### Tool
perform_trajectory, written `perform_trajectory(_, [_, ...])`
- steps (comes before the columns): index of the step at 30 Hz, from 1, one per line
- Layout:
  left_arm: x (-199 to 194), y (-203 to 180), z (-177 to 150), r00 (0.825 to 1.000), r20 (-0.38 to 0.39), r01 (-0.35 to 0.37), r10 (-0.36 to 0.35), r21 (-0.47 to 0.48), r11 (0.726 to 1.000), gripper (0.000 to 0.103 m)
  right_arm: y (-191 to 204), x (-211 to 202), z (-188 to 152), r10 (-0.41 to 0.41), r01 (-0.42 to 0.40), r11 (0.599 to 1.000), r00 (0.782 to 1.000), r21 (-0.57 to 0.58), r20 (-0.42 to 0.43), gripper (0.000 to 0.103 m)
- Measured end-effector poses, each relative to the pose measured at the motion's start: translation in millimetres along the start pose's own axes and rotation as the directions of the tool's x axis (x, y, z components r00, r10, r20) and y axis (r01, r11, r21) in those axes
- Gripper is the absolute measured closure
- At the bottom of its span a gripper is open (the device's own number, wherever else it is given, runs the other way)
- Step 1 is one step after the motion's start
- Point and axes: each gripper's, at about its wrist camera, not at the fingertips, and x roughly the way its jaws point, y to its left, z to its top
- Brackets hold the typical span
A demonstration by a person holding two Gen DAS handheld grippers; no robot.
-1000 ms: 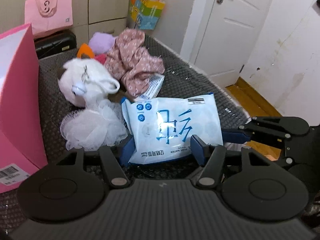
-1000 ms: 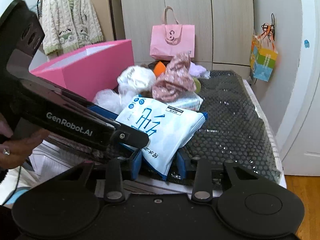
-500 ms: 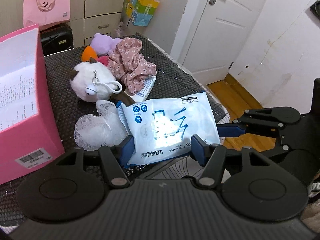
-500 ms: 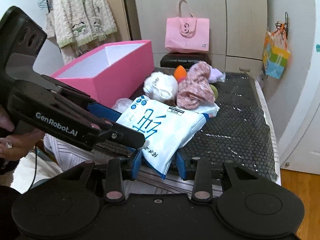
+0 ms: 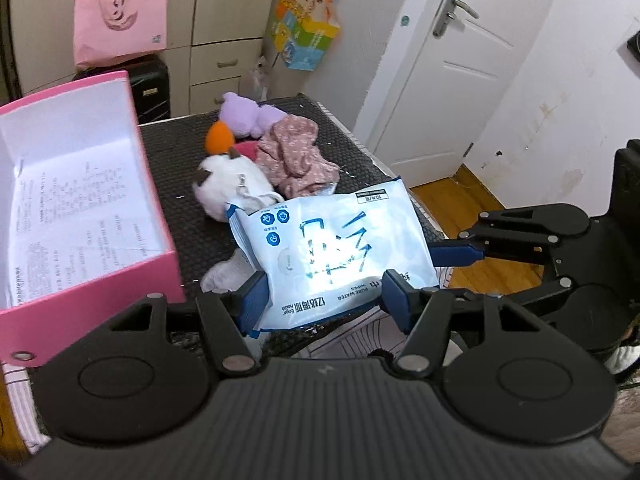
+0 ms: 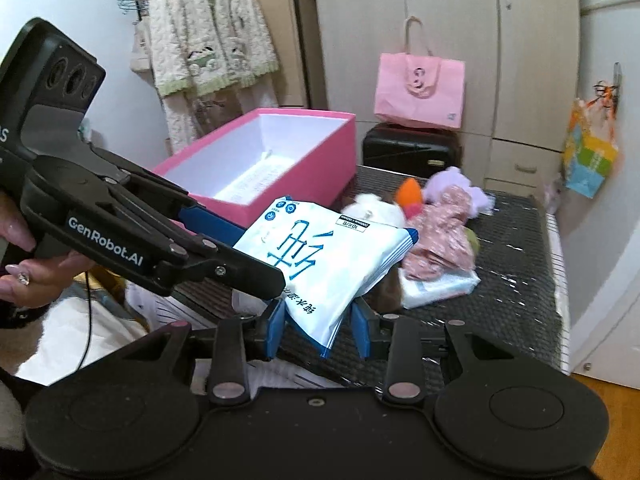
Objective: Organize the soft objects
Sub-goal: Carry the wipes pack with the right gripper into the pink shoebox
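Observation:
A white and blue pack of wet wipes (image 5: 332, 248) hangs above the black mat, held from two sides. My left gripper (image 5: 324, 300) is shut on its near edge. My right gripper (image 6: 318, 328) is shut on another edge of the same pack (image 6: 320, 264). Each gripper shows in the other's view: the right one's blue finger (image 5: 460, 254) reaches in from the right, the left one (image 6: 208, 220) from the left, with a hand behind it. An open pink box (image 5: 100, 292) (image 6: 304, 196) stands beside the pack, white inside, with printed paper on its floor.
On the black mat (image 5: 180, 160) lie a white plush (image 5: 228, 188), a floral cloth (image 5: 296, 156), a purple plush (image 5: 244, 116), an orange piece (image 5: 219, 140), a white mesh puff (image 5: 224, 276) and a second wipes pack (image 6: 440, 286). Behind are a suitcase (image 6: 408, 152) and pink bag (image 6: 420, 88).
Both grippers have risen with the wipes pack, lifting it off the mat. The pile of soft things has dropped away, and the inside of the pink box has come into sight.

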Motion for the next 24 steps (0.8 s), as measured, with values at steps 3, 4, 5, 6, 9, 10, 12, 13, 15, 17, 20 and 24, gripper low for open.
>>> perform_trajectory(3, [-13.6, 8.8, 3.5, 1.000, -0.001, -0.008, 0.008, -0.031, 0.999, 0.043, 6.1, 1.3, 13.1, 0.033, -0.033, 0.999, 0.999, -0.009, -0.006, 0.062])
perform_trajectory(4, [-18.6, 12.0, 4.0, 1.000, -0.001, -0.011, 0.011, -0.042, 0.999, 0.043, 9.4, 2.2, 18.5, 0.045, -0.045, 0.999, 0.999, -0.016, -0.012, 0.062])
perform_trajectory(5, [-23.7, 15.0, 4.2, 1.000, -0.003, -0.016, 0.016, -0.052, 0.998, 0.043, 12.3, 2.9, 23.1, 0.055, -0.056, 0.998, 0.998, -0.021, -0.018, 0.062])
perform_trajectory(6, [-27.9, 17.4, 4.5, 1.000, -0.004, -0.022, 0.022, -0.059, 0.998, 0.043, 15.8, 4.0, 28.4, 0.068, -0.069, 0.997, 0.997, -0.029, -0.027, 0.062])
perform_trajectory(9, [-44.6, 25.7, 5.2, 0.999, -0.002, -0.044, 0.044, -0.073, 0.996, 0.043, 24.9, 7.2, 43.2, 0.108, -0.110, 0.993, 0.993, -0.038, -0.054, 0.062])
perform_trajectory(10, [-49.8, 29.0, 6.2, 0.999, 0.000, -0.048, 0.048, -0.082, 0.995, 0.043, 28.4, 8.8, 49.0, 0.122, -0.125, 0.991, 0.991, -0.043, -0.062, 0.062])
perform_trajectory(12, [-61.0, 37.1, 8.7, 0.998, 0.007, -0.056, 0.057, -0.105, 0.993, 0.043, 35.1, 11.4, 59.5, 0.143, -0.147, 0.988, 0.987, -0.053, -0.068, 0.062])
perform_trajectory(13, [-66.3, 41.2, 10.0, 0.998, 0.013, -0.060, 0.062, -0.117, 0.991, 0.043, 38.8, 12.2, 65.3, 0.152, -0.157, 0.986, 0.986, -0.061, -0.068, 0.062])
perform_trajectory(15, [-77.4, 48.5, 13.1, 0.997, 0.031, -0.071, 0.076, -0.134, 0.988, 0.043, 46.7, 12.6, 75.4, 0.164, -0.169, 0.982, 0.984, -0.084, -0.065, 0.062])
perform_trajectory(17, [-87.9, 53.9, 16.4, 0.994, 0.054, -0.090, 0.098, -0.140, 0.986, 0.043, 54.5, 13.4, 86.5, 0.173, -0.179, 0.977, 0.983, -0.112, -0.057, 0.062])
perform_trajectory(20, [-101.0, 60.5, 20.6, 0.989, 0.084, -0.113, 0.126, -0.142, 0.983, 0.043, 63.8, 15.3, 102.0, 0.186, -0.191, 0.971, 0.982, -0.146, -0.043, 0.062])
perform_trajectory(24, [-110.8, 73.1, 31.3, 0.980, 0.094, -0.159, 0.173, -0.142, 0.977, 0.043, 68.7, 24.7, 122.9, 0.220, -0.226, 0.962, 0.974, -0.155, -0.049, 0.062])
